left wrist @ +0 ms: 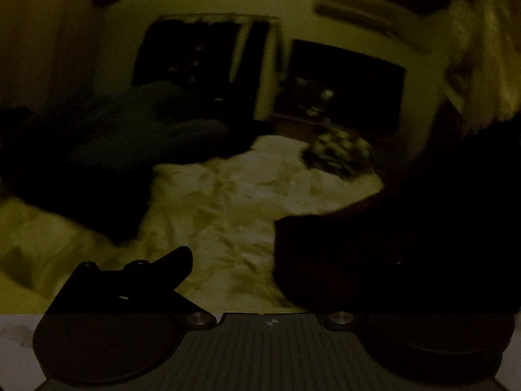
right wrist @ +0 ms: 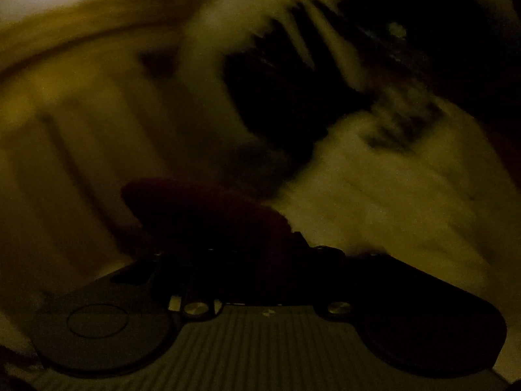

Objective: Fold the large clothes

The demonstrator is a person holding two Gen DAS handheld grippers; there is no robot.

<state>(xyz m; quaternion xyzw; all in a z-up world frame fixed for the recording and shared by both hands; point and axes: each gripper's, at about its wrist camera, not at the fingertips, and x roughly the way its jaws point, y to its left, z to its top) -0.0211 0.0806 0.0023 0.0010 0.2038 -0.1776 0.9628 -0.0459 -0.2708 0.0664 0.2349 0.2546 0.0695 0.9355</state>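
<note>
The room is very dark. In the left wrist view my left gripper (left wrist: 234, 270) is over a pale rumpled bedsheet (left wrist: 228, 202); its left finger (left wrist: 169, 267) shows, while a dark garment (left wrist: 374, 254) covers the right finger. Whether the jaws grip the cloth cannot be made out. In the right wrist view my right gripper (right wrist: 247, 247) has a dark reddish knitted garment (right wrist: 208, 208) bunched over its fingers, apparently held. The view is blurred.
A dark heap of bedding or clothes (left wrist: 97, 150) lies on the bed's left. A patterned bundle (left wrist: 338, 150) sits at the far end of the bed. Dark windows (left wrist: 208, 52) and a wall unit (left wrist: 358, 9) are behind.
</note>
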